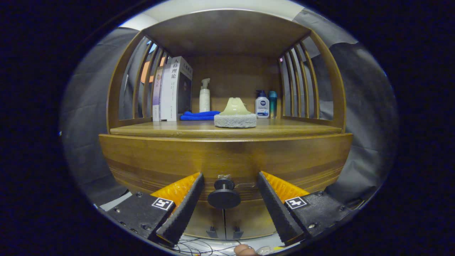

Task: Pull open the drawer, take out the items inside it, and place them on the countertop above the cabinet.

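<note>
While the drawer (227, 161) sits shut in the cabinet (334, 106), we cannot see what it holds; its front runs flush under the countertop (284, 128). We see our gripper (230, 185) spread wide, both fingers (185, 202) clear of everything, with the round knob (224, 195) standing between them and touched by neither. Nothing lies between the fingers and the knob. On the countertop, inside the slatted shelf, a scrubber (235, 114) with a pale handle and a grey pad sits near the front edge, right above the knob. Behind it to one side lies a folded blue cloth (199, 115), with a white spray bottle (204, 96) upright just beyond it and books (172, 90) standing against the slats. On the other side a white pump bottle (262, 104) and a teal bottle (273, 103) stand side by side near the back wall. Below the drawer we see two lower doors meeting at a seam, and wires (199, 247) trailing on the floor beneath.
</note>
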Demonstrator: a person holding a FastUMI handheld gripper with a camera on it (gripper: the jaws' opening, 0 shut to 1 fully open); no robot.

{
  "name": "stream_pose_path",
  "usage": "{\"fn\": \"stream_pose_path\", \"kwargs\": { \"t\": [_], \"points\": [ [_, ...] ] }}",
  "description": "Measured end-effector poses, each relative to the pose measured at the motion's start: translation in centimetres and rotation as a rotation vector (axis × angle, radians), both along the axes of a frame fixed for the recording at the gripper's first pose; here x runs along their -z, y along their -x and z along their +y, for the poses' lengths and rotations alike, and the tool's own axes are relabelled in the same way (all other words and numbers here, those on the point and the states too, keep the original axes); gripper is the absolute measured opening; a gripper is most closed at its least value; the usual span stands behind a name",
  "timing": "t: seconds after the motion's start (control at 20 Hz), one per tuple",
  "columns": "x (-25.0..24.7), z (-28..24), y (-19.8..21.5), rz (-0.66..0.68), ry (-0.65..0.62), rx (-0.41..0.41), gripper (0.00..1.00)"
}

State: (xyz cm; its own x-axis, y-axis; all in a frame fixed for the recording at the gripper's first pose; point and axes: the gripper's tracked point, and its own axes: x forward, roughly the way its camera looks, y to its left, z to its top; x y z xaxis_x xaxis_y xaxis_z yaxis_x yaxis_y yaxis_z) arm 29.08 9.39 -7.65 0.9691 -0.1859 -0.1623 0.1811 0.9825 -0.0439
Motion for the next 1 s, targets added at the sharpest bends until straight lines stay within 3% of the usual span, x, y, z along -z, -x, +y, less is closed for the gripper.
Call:
{"fn": "stream_pose_path", "kwargs": {
  "t": [1.0],
  "points": [
    [0.0,-0.1,-0.9,-0.008,0.005,0.011,1.00]
  ]
}}
